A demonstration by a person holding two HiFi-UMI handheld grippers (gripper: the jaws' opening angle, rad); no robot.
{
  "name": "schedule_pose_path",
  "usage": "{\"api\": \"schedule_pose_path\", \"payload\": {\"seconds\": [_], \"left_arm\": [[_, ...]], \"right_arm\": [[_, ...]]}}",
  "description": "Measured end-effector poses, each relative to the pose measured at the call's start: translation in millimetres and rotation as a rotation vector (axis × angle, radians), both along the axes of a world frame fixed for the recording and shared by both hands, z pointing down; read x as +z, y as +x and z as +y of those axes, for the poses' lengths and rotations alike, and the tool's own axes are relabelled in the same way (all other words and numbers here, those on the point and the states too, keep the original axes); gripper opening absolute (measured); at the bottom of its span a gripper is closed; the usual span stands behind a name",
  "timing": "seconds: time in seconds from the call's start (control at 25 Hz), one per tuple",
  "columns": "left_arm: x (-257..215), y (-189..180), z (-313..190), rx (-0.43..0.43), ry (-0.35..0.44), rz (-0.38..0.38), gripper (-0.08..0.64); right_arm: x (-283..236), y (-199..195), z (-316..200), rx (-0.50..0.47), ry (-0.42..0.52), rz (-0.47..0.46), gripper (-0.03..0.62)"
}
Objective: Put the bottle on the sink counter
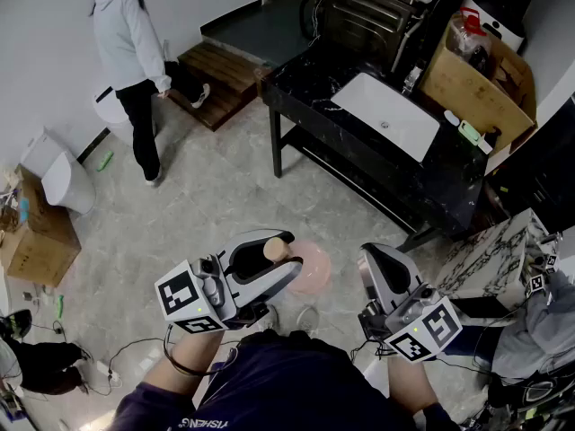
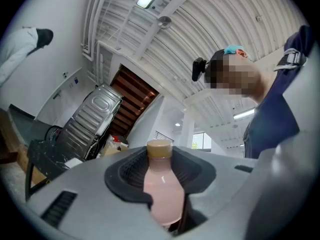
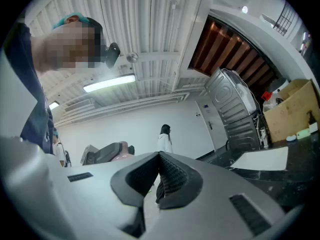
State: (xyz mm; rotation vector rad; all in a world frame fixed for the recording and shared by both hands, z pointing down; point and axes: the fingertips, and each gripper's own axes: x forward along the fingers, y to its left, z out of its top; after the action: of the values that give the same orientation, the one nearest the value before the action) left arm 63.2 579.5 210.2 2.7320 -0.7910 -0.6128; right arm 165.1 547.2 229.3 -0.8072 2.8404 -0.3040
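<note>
A pink bottle (image 1: 310, 268) with a tan cap (image 1: 274, 248) lies sideways between the jaws of my left gripper (image 1: 268, 260), low in the head view above the floor. In the left gripper view the bottle (image 2: 162, 191) stands between the dark pads, cap (image 2: 159, 148) uppermost, and the left gripper (image 2: 161, 184) is shut on it. My right gripper (image 1: 379, 272) hangs to the right with its jaws together and nothing in them; the right gripper view shows that gripper (image 3: 159, 179) shut. The black sink counter (image 1: 310, 88) with a white basin (image 1: 388, 115) stands ahead.
A person in a white hoodie (image 1: 130, 43) stands at the far left by a wooden step (image 1: 220, 74). An open cardboard box (image 1: 472, 79) sits at the counter's right end. A white toilet (image 1: 63, 180) and another box (image 1: 36, 245) are at the left. Cables (image 1: 126, 353) lie on the floor.
</note>
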Motion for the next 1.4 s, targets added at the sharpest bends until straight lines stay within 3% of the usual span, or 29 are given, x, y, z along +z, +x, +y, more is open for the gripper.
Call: {"api": "schedule_pose_path", "payload": {"seconds": [0.56, 1.4], "left_arm": [[2, 4, -3, -0.009, -0.005, -0.013, 0.141], [9, 53, -20, -0.064, 0.006, -0.041, 0.140]], "right_arm": [[1, -1, -2, -0.026, -0.001, -0.008, 0.025], [15, 49, -23, -0.060, -0.029, -0.043, 0.026]]}}
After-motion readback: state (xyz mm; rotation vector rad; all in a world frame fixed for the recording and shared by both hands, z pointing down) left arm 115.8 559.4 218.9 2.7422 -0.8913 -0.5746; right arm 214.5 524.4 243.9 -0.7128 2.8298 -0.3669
